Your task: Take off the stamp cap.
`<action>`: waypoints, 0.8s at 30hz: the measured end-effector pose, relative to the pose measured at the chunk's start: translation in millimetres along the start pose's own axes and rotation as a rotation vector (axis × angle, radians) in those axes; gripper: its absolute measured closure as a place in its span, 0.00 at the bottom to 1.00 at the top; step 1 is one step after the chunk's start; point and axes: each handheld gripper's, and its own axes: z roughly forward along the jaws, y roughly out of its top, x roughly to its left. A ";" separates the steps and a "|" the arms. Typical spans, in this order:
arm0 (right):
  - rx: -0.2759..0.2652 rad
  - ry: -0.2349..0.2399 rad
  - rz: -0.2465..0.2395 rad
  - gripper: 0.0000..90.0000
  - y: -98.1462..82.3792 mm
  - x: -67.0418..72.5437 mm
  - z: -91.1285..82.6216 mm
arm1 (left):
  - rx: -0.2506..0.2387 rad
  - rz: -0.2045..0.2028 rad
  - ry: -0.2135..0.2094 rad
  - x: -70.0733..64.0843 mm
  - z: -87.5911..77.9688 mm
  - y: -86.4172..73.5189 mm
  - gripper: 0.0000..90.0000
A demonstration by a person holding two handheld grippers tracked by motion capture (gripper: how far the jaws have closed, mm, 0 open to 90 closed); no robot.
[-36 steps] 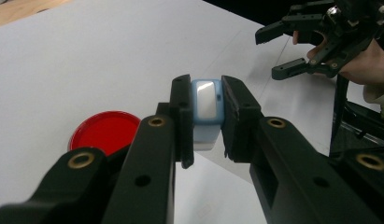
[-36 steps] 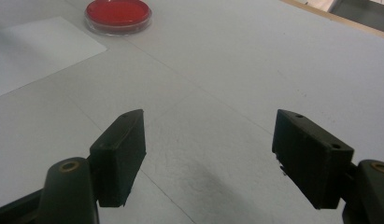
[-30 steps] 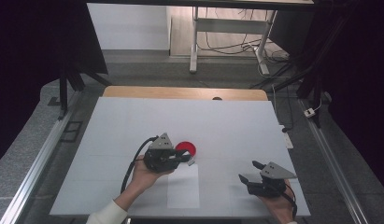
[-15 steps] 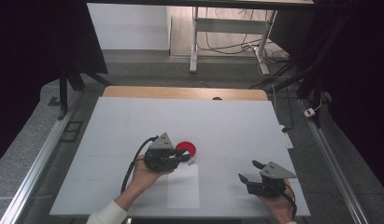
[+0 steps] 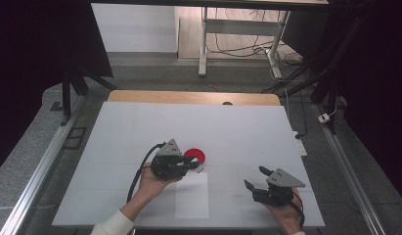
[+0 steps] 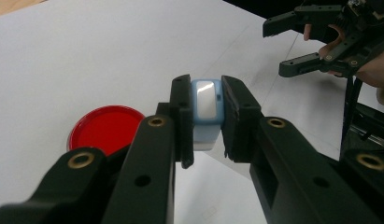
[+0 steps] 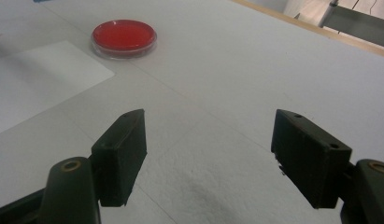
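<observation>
My left gripper (image 6: 206, 121) is shut on a small light-blue block with a pale shiny face (image 6: 206, 105). In the high view the left gripper (image 5: 196, 166) is held just above the table's middle, beside a round red dish (image 5: 194, 155). That red dish (image 6: 104, 128) lies low and left of the jaws in the left gripper view. My right gripper (image 5: 253, 177) is near the front right of the table, open and holding nothing. Its jaws (image 7: 206, 158) stand wide apart over bare white surface, with the red dish (image 7: 124, 37) far off at upper left.
A white sheet of paper (image 5: 192, 195) lies flat near the front edge between the two hands. The white tabletop (image 5: 237, 127) has a wooden strip (image 5: 189, 97) along its far edge. Metal rails run along both sides, and cables and table legs stand beyond.
Almost nothing differs. The right gripper has shifted very slightly; the left hand stays beside the red dish with the block still clamped.
</observation>
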 end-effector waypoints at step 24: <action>0.007 0.003 -0.007 0.32 11.5 28.6 17.8 | -0.001 -0.024 0.007 1.4 1.4 -1.3 0.84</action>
